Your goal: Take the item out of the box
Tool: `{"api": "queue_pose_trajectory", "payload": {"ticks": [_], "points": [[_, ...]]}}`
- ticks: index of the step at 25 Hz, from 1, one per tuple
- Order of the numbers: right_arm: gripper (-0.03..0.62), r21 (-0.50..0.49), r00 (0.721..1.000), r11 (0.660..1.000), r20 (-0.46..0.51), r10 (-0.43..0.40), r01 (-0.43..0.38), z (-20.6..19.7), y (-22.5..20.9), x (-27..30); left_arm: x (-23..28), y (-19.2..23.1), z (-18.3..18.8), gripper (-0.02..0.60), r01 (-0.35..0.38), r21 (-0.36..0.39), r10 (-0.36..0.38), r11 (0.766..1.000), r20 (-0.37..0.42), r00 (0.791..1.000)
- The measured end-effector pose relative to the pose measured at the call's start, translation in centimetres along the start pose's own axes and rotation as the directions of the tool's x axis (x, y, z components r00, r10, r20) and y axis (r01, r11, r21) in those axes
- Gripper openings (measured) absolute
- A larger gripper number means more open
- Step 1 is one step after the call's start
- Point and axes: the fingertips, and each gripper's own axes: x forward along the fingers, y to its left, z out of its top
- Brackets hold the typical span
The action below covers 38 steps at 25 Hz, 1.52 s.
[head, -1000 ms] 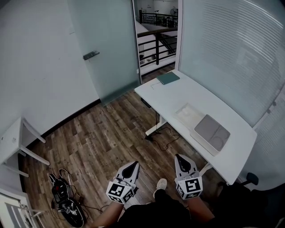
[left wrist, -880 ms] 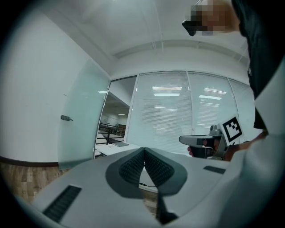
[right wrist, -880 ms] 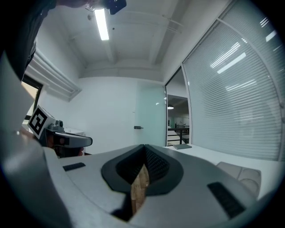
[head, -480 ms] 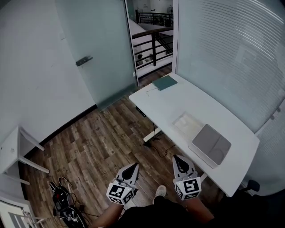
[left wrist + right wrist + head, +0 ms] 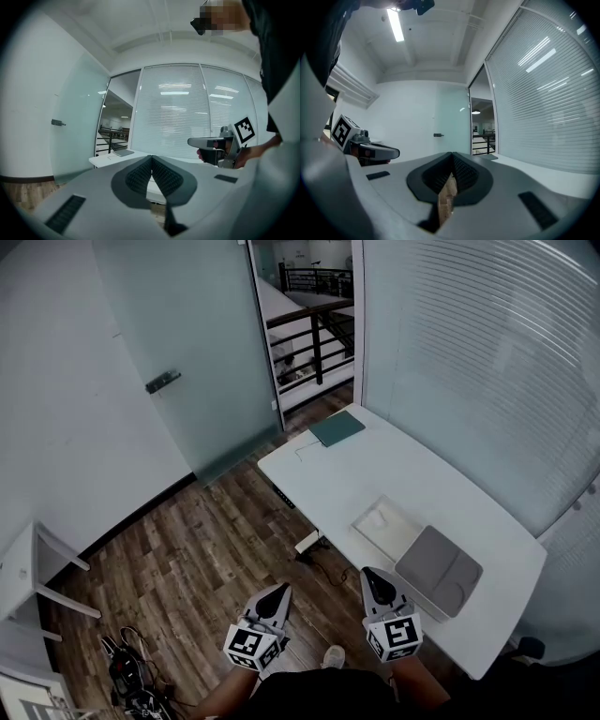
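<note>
On the white table (image 5: 394,470) lies a flat grey case (image 5: 438,568), and a shallow white box (image 5: 382,525) sits right beside it, toward the table's middle. What the box holds is too small to tell. My left gripper (image 5: 281,589) hangs over the wooden floor, short of the table, its jaws closed with nothing between them (image 5: 151,158). My right gripper (image 5: 369,574) is held just before the table's near edge, close to the grey case, jaws also closed and empty (image 5: 453,154). Both point level across the room.
A green notebook (image 5: 337,427) lies at the table's far end. Cables run over the floor under the table (image 5: 323,563). A frosted glass door (image 5: 178,362) and a blind-covered glass wall (image 5: 478,352) stand behind. Gear with cables (image 5: 127,676) lies at left.
The view has swung and come closer to the table: the case and box now sit lower and nearer my right gripper. Both grippers keep their pose and stay shut.
</note>
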Motion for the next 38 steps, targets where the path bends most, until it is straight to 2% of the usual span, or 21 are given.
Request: {"api": "queue_pose_trajectory", "payload": {"ticks": [8, 15, 23, 29, 35, 38], "points": [[0.006, 0.018, 1.0, 1.0, -0.011, -0.008, 0.009, -0.3, -3.5, 1.8, 4.3, -0.4, 0.2, 0.011, 0.024, 0.008, -0.024, 1.0, -0.018, 1.0], [0.006, 0.07, 0.998, 0.997, 0.047, -0.04, 0.036, 0.8, -6.3, 2.0, 7.2, -0.9, 0.0, 0.011, 0.057, 0.027, -0.056, 0.998, -0.033, 0.998], [0.006, 0.036, 0.998, 0.998, -0.011, -0.058, 0.059, -0.7, -8.3, 3.8, 11.1, -0.1, -0.8, 0.011, 0.119, 0.013, -0.118, 0.993, -0.051, 0.992], [0.006, 0.018, 0.99, 0.99, 0.031, -0.137, 0.136, 0.2, -11.4, 6.0, 16.0, 0.9, 0.9, 0.011, 0.2, 0.037, -0.198, 0.979, -0.048, 0.979], [0.006, 0.055, 0.977, 0.976, -0.006, -0.211, 0.211, -1.3, -14.0, 9.1, 21.2, 3.2, 1.5, 0.011, 0.282, 0.04, -0.279, 0.958, -0.067, 0.958], [0.006, 0.064, 0.966, 0.964, -0.034, -0.256, 0.258, -2.1, -15.0, 10.6, 23.3, 4.3, 1.4, 0.011, 0.331, 0.02, -0.328, 0.943, -0.093, 0.94]]}}
